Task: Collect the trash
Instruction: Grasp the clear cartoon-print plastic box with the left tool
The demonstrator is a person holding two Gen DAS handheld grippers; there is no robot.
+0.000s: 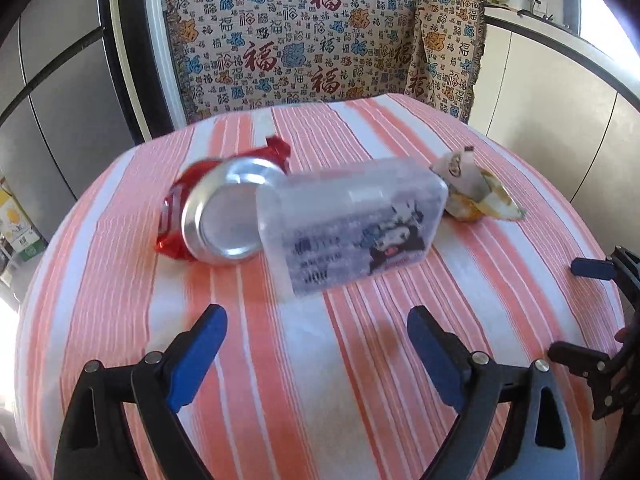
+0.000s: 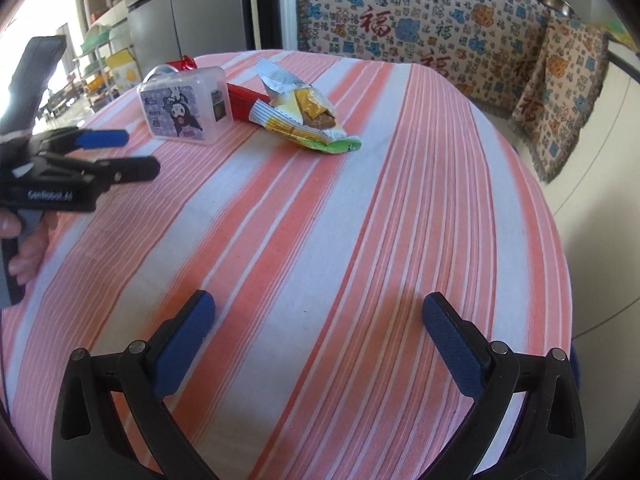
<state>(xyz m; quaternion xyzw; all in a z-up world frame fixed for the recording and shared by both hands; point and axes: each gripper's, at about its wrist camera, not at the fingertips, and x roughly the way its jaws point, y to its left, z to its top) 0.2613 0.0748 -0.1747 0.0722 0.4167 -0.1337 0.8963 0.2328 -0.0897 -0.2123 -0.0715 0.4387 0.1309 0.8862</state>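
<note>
A crushed red can (image 1: 216,216) lies on the striped tablecloth (image 1: 340,392) with its silver bottom facing me. Against it rests a translucent plastic box (image 1: 352,228) with a cartoon label. To the right of the box lies a crumpled snack wrapper (image 1: 476,192), and a red wrapper (image 1: 278,150) pokes out behind the can. My left gripper (image 1: 316,316) stands open just short of the box, nothing between its blue pads. In the right wrist view, my right gripper (image 2: 320,304) is open over bare cloth, well short of the snack wrapper (image 2: 304,116) and the box (image 2: 188,108).
Behind the round table stands a seat draped in patterned cloth (image 1: 304,48). A grey fridge (image 1: 60,80) is at the left and a white counter (image 1: 552,80) at the right. A hand (image 2: 24,248) holds the left gripper's handle at the table's left side.
</note>
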